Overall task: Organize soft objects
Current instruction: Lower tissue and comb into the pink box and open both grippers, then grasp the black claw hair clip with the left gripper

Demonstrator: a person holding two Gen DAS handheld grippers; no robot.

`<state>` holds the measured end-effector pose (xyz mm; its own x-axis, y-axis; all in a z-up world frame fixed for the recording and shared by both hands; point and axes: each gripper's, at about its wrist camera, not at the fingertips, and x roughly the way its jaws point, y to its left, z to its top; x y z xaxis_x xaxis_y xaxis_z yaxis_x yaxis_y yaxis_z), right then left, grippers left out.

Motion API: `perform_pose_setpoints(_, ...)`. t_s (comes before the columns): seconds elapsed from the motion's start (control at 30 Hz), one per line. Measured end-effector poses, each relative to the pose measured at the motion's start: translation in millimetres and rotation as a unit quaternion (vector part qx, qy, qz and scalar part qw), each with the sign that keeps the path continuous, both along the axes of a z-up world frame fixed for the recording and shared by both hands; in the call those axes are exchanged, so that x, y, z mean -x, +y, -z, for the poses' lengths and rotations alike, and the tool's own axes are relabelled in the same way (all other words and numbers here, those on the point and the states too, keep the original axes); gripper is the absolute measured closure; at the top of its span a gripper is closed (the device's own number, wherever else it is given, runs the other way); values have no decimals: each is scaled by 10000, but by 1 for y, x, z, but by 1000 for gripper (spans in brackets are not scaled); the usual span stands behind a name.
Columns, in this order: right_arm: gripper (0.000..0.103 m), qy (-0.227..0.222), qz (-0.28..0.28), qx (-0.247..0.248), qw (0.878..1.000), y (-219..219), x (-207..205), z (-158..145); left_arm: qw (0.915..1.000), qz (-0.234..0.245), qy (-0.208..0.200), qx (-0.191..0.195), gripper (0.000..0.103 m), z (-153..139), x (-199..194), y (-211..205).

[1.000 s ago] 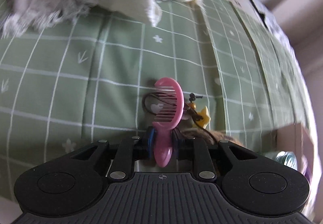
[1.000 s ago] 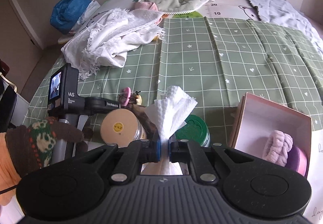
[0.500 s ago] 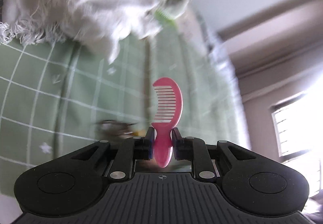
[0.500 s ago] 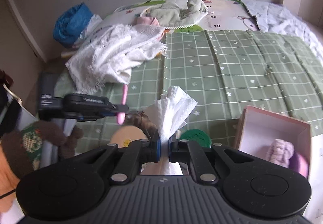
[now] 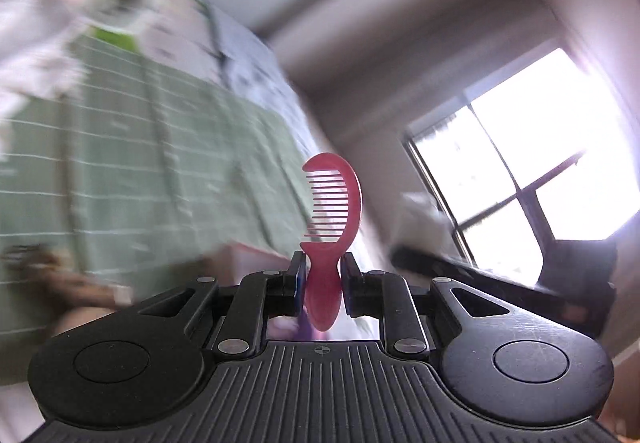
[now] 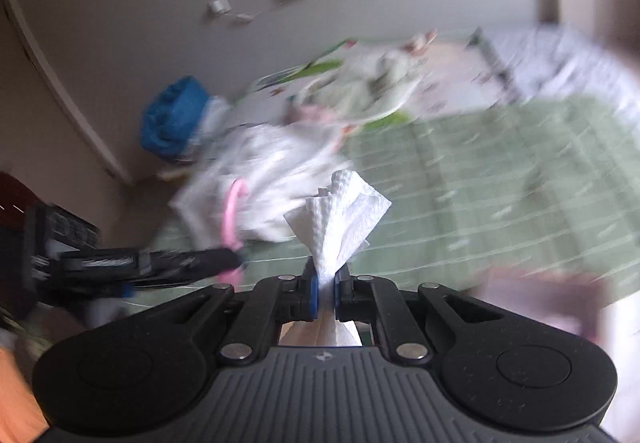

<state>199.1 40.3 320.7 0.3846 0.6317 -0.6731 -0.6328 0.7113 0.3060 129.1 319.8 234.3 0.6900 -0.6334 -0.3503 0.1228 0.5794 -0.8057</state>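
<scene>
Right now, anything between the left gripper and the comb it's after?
Nothing. The left gripper is already shut on the pink comb, clamping its handle, teeth end standing up. The right gripper is shut on the white tissue. Heavy blur hides any drop spot.

A pink comb point(image 5: 334, 219) stands upright at the centre of the left wrist frame, handle down, teeth facing left, held clear of the bed. A crumpled white tissue point(image 6: 338, 221) fans upward at the centre of the right wrist frame, its lower end bunched narrow.
</scene>
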Motion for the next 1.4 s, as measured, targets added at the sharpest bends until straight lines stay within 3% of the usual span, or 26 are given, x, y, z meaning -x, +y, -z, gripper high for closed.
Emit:
perform_pose_setpoints(0.07,96,-274,215,453,9984,-28,-12,0,9993,383,46,7,82,1,-26,-42)
perform_pose_setpoints(0.13,96,-276,478,813,9952,-55,-30,13,9976,645,157,-203,82,11,-51,-87)
perform_pose_setpoints(0.27,96,342,1162,1109,9864,-108,-78,71,9915,735,935,-528,82,66,-95,-152)
perform_pose_setpoints(0.33,95,716,1332,1093,9824,-123,-100,105,9891,476,1079,-886,82,89,-98,-162)
perform_pose_setpoints(0.4,91,1308,1171,657,9823,-132,-116,136,9867,296,1114,-1148,82,97,-96,-163)
perform_pose_setpoints(0.5,74,1920,966,105,9766,-131,-130,161,9875,161,1025,-1183,81,85,-88,-150)
perform_pose_setpoints(0.53,66,1859,957,107,9778,-127,-129,164,9880,96,944,-1222,81,77,-84,-140)
perform_pose_setpoints(0.6,62,1571,990,310,9821,-121,-129,165,9859,24,772,-1487,81,66,-62,-121)
perform_pose_setpoints(0.73,62,1026,995,814,9864,-108,-127,165,9678,-294,722,-2393,81,43,-7,-88)
perform_pose_setpoints(0.83,62,495,897,875,9909,-95,-112,154,9604,-538,1040,-2528,81,51,27,-58)
perform_pose_setpoints(0.9,55,189,806,767,9936,-85,-96,146,9596,-503,1326,-2432,81,70,41,-43)
perform_pose_setpoints(0.97,41,-124,628,629,9960,-75,-74,142,9551,-208,1569,-2505,81,89,55,-42)
perform_pose_setpoints(1.03,41,-295,372,669,9966,-63,-47,146,9488,231,1669,-2671,81,105,66,-51)
perform_pose_setpoints(1.1,41,-286,-75,846,9960,-46,-25,156,9423,756,1571,-2856,81,118,78,-66)
perform_pose_setpoints(1.17,41,-289,-479,1016,9933,-31,-2,166,9361,954,1391,-3085,80,125,86,-77)
perform_pose_setpoints(1.27,41,-316,-1098,1125,9871,-11,33,176,9306,748,1047,-3426,80,131,88,-79)
perform_pose_setpoints(1.4,41,-472,-2013,1349,9690,11,79,194,9245,642,430,-3732,80,134,89,-79)
